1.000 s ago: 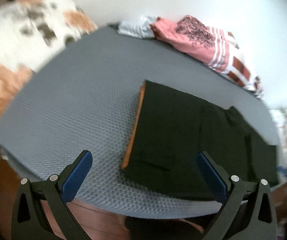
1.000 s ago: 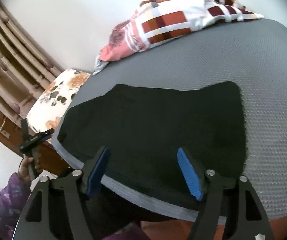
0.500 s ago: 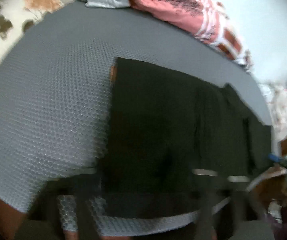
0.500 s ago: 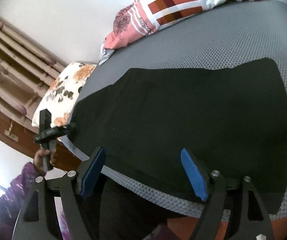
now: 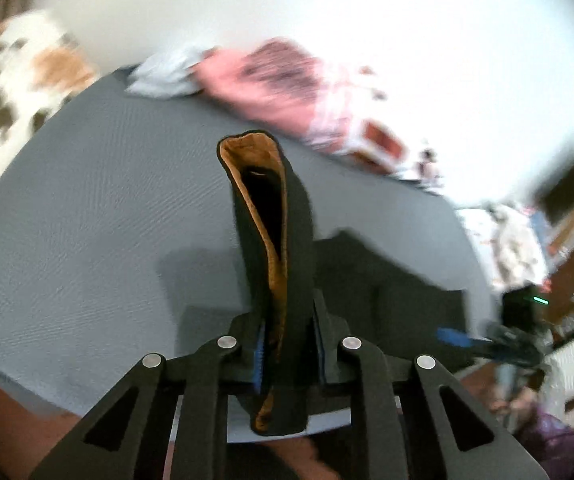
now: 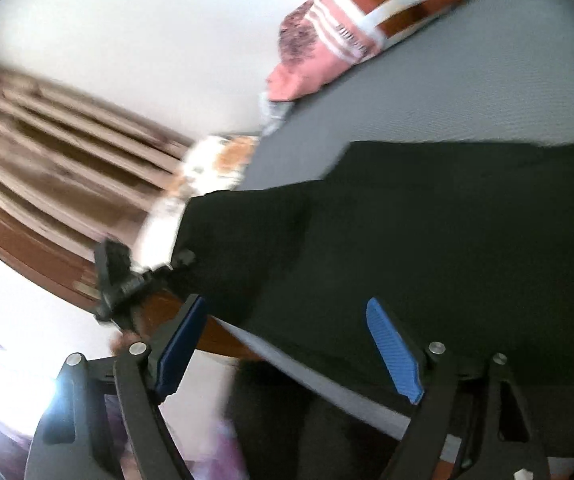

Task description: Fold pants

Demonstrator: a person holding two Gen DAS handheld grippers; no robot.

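Note:
Black pants [image 6: 427,236] with an orange-brown lining lie on a grey mat [image 5: 87,220]. My left gripper [image 5: 287,344] is shut on the waist end of the pants [image 5: 275,240] and holds it lifted off the mat, the lined opening facing me. The left gripper also shows in the right wrist view [image 6: 127,280], at the raised left end of the pants. My right gripper [image 6: 291,348] is open and empty over the mat's near edge, its blue pads [image 6: 391,352] either side of the pants' near hem. It shows blurred in the left wrist view [image 5: 487,344].
A pink and checked pile of clothes [image 5: 287,84] and a pale grey garment [image 5: 167,76] lie at the mat's far edge. A floral cushion [image 5: 19,80] is at the far left. Brown curtains [image 6: 47,132] and wooden furniture [image 6: 27,244] stand left of the mat.
My left gripper has closed on the pants' waist end and raised it off the mat. My right gripper has shifted left along the near hem, still open.

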